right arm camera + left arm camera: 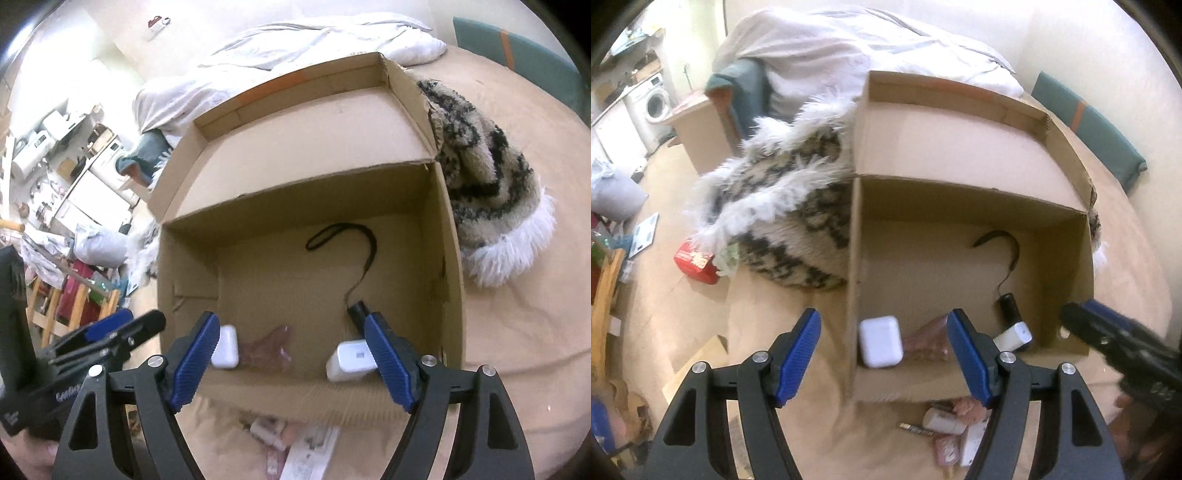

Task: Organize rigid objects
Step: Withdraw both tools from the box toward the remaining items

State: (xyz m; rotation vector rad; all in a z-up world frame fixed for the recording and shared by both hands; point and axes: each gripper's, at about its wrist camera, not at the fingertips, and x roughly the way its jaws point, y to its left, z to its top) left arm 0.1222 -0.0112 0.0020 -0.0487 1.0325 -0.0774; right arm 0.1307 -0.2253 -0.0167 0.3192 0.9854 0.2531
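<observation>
Your left gripper (pixel 884 358) hangs over the near left corner of the open cardboard box (pixel 960 206), its blue jaws standing apart with nothing pressed between them. Your right gripper (pixel 288 358) hangs over the near edge of the same box, jaws spread wide and likewise empty.

Inside the box, along the near wall, you have a white earbud case (pixel 881 341) at the left, a pink clear plastic packet (pixel 269 349) beside it, and a white charger block (pixel 351 362) at the right. A small black flashlight (pixel 1010 304) lies just behind the charger, its black wrist strap (pixel 354 243) trailing toward the far wall.

More small items (pixel 945 424) lie blurred on the tan sheet in front of the box, outside it. A shaggy black-and-cream rug (pixel 480 166) sits bunched against the box's side, and a white duvet (pixel 849 44) lies beyond
</observation>
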